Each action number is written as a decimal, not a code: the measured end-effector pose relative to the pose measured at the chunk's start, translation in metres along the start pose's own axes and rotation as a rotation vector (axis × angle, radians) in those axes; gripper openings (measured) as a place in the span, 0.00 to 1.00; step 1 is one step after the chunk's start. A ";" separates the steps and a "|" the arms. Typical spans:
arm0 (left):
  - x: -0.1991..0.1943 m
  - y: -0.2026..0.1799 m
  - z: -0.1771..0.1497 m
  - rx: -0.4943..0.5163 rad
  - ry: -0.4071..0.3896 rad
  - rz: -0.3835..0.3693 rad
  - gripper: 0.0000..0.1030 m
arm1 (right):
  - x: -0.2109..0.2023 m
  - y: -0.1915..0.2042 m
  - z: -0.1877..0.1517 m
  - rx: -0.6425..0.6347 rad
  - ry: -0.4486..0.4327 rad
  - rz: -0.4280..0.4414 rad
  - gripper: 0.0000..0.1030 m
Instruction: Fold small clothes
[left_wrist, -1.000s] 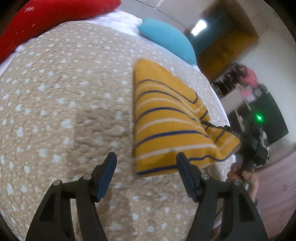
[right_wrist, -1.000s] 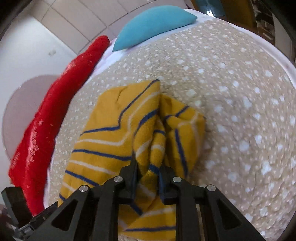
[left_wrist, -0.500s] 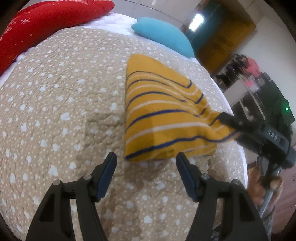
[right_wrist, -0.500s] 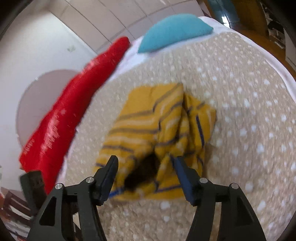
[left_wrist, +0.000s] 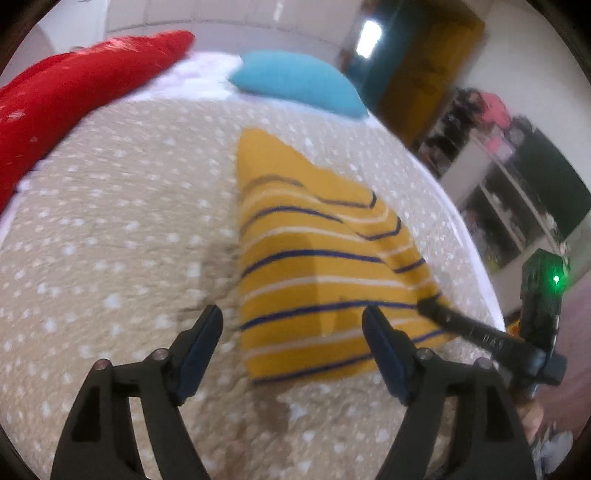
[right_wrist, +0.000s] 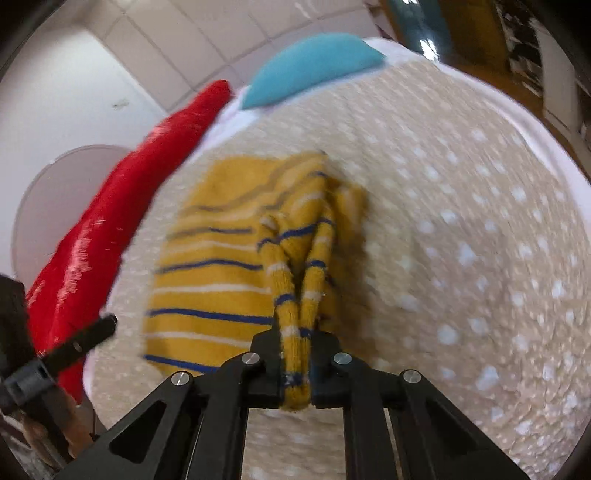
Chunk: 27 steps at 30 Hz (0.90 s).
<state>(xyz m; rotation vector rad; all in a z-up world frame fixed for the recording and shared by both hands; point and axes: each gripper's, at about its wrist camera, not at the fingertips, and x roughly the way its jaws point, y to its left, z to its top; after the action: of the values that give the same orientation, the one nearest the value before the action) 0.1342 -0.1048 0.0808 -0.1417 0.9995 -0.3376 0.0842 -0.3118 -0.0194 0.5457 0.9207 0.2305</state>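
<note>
- The right gripper (right_wrist: 295, 363) clenched a bunched edge of the yellow striped garment (right_wrist: 221, 266).
- The left gripper (left_wrist: 291, 347) hovered over the bed (left_wrist: 122, 229), its fingers (left_wrist: 199, 343) widening, empty.

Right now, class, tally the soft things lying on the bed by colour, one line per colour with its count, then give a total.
Red: 1, the red cushion
Blue: 1, the blue pillow
Yellow with stripes: 1, the striped garment
Beige with white dots: 1, the bedspread
Total: 4
</note>
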 end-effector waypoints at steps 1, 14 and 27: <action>0.012 -0.002 0.000 0.005 0.021 0.017 0.75 | 0.006 -0.006 -0.002 0.011 0.013 0.006 0.10; 0.038 0.014 -0.011 -0.004 0.086 0.053 0.83 | -0.027 -0.014 0.025 0.042 -0.158 0.030 0.39; -0.006 0.012 -0.032 0.029 0.021 0.045 0.83 | 0.065 -0.004 0.087 -0.031 0.022 -0.173 0.08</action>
<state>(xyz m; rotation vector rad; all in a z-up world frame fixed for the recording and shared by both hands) 0.1066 -0.0902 0.0655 -0.0896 1.0168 -0.3123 0.1921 -0.3180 -0.0243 0.4331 0.9784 0.0949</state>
